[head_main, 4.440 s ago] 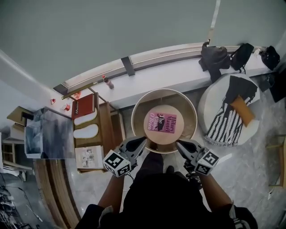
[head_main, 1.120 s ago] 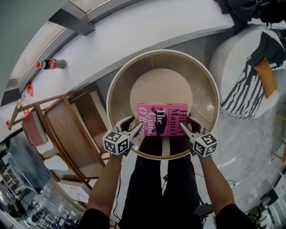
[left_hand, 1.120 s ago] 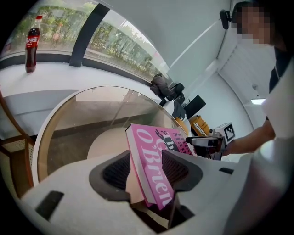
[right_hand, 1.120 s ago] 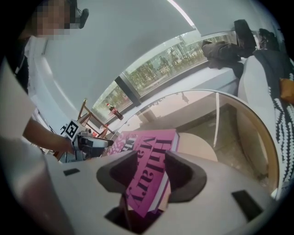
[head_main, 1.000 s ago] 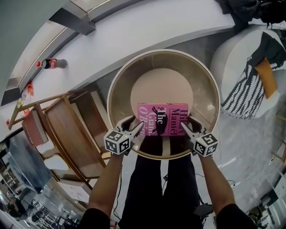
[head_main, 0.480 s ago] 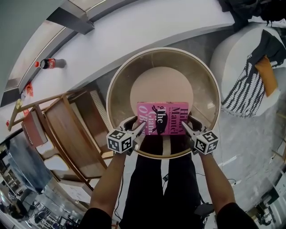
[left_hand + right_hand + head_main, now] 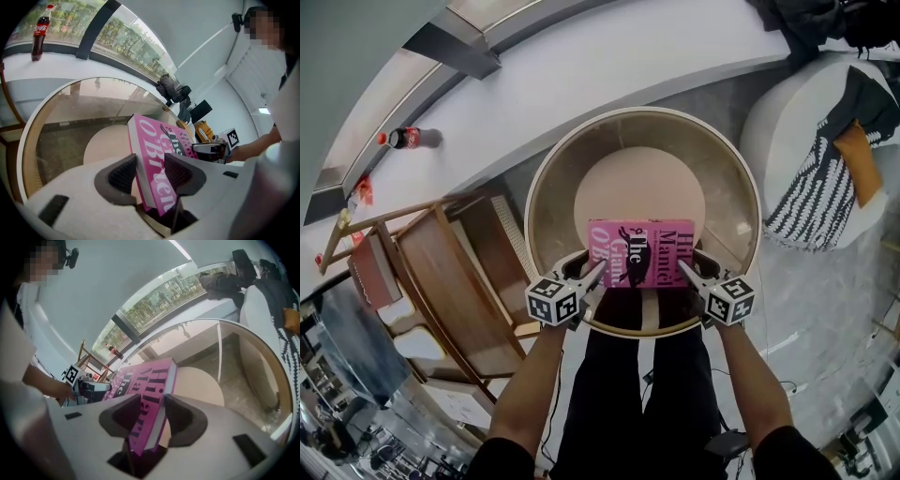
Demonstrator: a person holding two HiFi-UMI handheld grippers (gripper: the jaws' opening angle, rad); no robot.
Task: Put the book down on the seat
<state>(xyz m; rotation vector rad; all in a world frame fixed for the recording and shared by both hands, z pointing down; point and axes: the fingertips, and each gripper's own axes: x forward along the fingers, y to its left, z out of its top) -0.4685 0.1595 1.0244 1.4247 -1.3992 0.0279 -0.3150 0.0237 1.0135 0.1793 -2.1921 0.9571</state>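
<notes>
The book [image 7: 641, 253] is over the near part of the seat [image 7: 637, 183], with the left gripper [image 7: 593, 273] pinching its left edge and the right gripper [image 7: 685, 271] pinching its right edge. I cannot tell if it touches the seat. If one gripper lets go before the other, I think the book may tip and slide off the near edge of the seat.

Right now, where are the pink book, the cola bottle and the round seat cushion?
pink book [image 7: 642, 253], head view, middle of its front cover.
cola bottle [image 7: 410, 139], head view, its dark body.
seat cushion [image 7: 637, 186], head view, bare beige top beyond the book.
</notes>
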